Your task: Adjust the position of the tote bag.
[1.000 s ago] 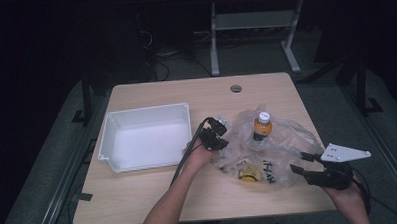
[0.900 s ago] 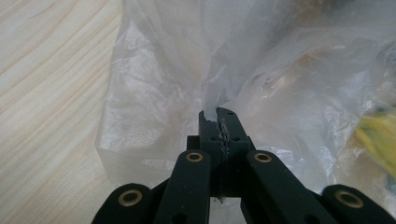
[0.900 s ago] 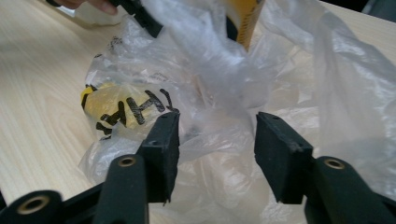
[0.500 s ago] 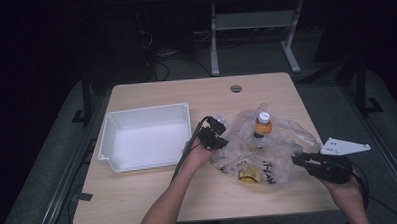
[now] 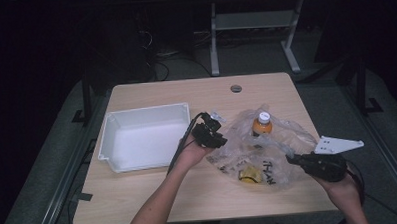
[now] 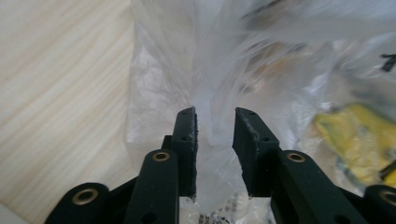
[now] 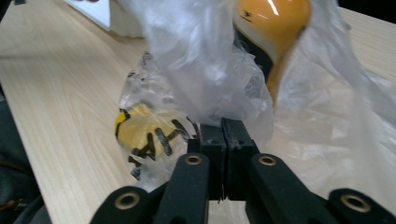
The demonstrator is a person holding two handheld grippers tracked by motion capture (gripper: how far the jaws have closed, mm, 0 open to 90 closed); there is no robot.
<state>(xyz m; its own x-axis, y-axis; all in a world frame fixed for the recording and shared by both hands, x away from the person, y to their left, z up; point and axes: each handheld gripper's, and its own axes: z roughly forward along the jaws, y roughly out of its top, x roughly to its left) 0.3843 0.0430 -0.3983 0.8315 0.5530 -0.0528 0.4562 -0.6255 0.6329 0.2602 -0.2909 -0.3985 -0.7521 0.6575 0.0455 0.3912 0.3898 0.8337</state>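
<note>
A clear plastic bag [image 5: 280, 141] lies crumpled on the wooden table [image 5: 186, 92]. Inside it stand an orange bottle [image 5: 261, 126] with a white cap and a yellow item [image 5: 248, 175]. My left gripper [image 5: 221, 139] is at the bag's left edge. Its jaws have just been opening, and in the left gripper view they [image 6: 215, 114] stand apart with loose bag film [image 6: 168, 56] between them. My right gripper [image 5: 290, 159] is at the bag's right edge. Its jaws have just been closing and are now [image 7: 223, 123] shut on a fold of the bag [image 7: 205, 70], in front of the bottle [image 7: 275, 28] and the yellow item [image 7: 135, 128].
An empty white tray [image 5: 146, 110] sits on the left part of the table, close behind my left hand. A round grommet hole [image 5: 235, 88] is near the table's far edge. Dark floor and a metal stand [image 5: 248, 20] lie beyond the table.
My right gripper has gone from open to shut on the bag's right edge. My left gripper's jaws have parted and the hand has lifted slightly.
</note>
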